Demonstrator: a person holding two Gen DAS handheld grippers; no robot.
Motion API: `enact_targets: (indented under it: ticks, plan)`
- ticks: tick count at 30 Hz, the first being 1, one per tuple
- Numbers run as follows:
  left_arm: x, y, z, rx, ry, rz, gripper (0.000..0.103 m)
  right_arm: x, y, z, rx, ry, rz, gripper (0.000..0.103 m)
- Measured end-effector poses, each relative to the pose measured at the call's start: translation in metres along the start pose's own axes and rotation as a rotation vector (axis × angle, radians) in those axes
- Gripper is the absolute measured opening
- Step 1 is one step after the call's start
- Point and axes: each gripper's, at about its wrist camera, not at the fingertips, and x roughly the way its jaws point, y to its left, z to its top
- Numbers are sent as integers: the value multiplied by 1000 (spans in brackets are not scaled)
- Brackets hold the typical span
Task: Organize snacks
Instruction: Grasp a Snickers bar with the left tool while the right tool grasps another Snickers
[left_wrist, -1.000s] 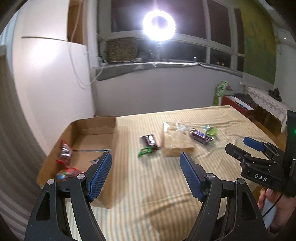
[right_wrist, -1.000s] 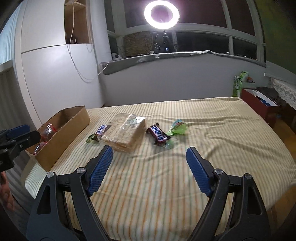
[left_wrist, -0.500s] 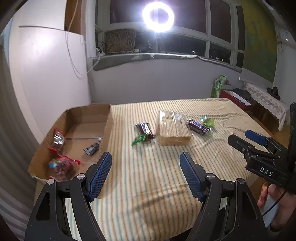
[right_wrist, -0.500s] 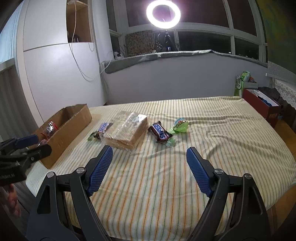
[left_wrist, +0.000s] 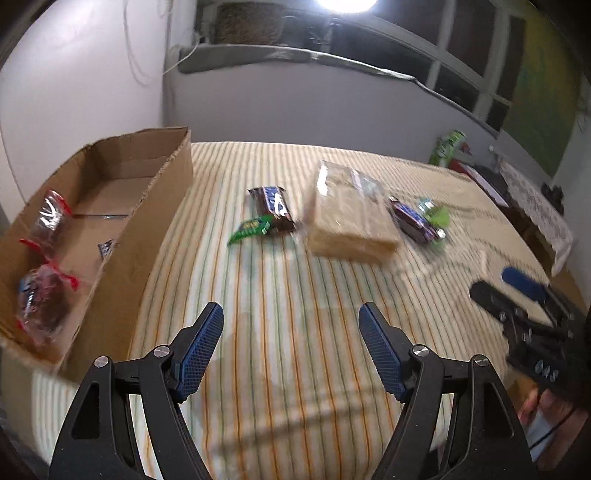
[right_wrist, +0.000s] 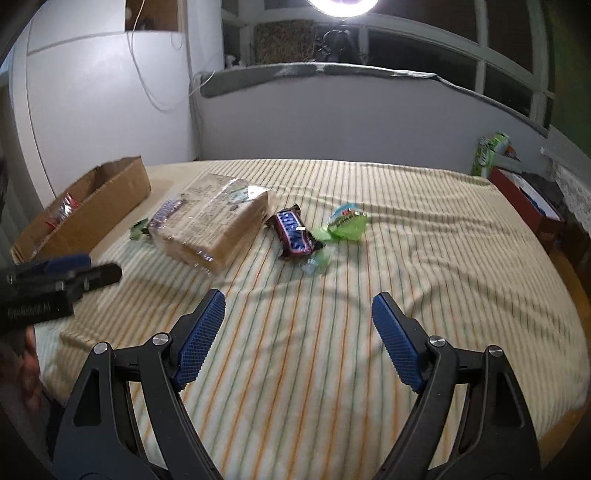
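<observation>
Snickers bar (right_wrist: 293, 232) — brown wrapper, blue lettering; both grippers' fingers wide apart, empty.

— What snacks do you have in front of you?

— In your left view, the cardboard box (left_wrist: 110, 206) fills the left side, open-topped, with two red-trimmed clear bags (left_wrist: 48, 258) and a small dark wrapper inside. At centre you see a brown chocolate bar (left_wrist: 273, 208) with a green candy wrapper (left_wrist: 251, 229) touching its near end.

— And to the right?

— The clear-wrapped biscuit pack (left_wrist: 351, 218) lies flat just right of centre. Beside it sits a second chocolate bar (left_wrist: 413, 221), with a light-green packet (left_wrist: 437, 216) at its far side.
</observation>
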Motion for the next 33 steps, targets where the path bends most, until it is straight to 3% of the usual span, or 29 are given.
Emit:
enact_targets:
  ticks: [5,11,17,18,20,22,23,25,27,33]
  plan:
    - [12,9,31,-64,-17,-18,76,24,-5,30,-47,4,27,83]
    - [24,16,72,-85,-59,-4,76,67,1,49,-136,80,56,73]
    - [72,16,88,-106,25,45,75,98,3,51,-180,154,67,72]
    - [78,17,88,-109,37,56,75,100,3,50,-179,164,75,69]
    - [89,19,85,-121,68,75,73,102,2,49,-175,165,79,51]
    - [98,20,80,-119,96,72,67,101,0,48,-169,159,90,36]
    - [101,22,78,-116,107,73,58,100,-1,48,-162,155,91,33]
    - [100,23,75,-106,98,77,51,98,-3,49,-155,141,93,30]
    - [97,23,73,-88,84,90,26,92,-4,49,-145,113,83,30]
    - [82,26,69,-105,51,14,26,63,-13,46,-78,47,72,30]
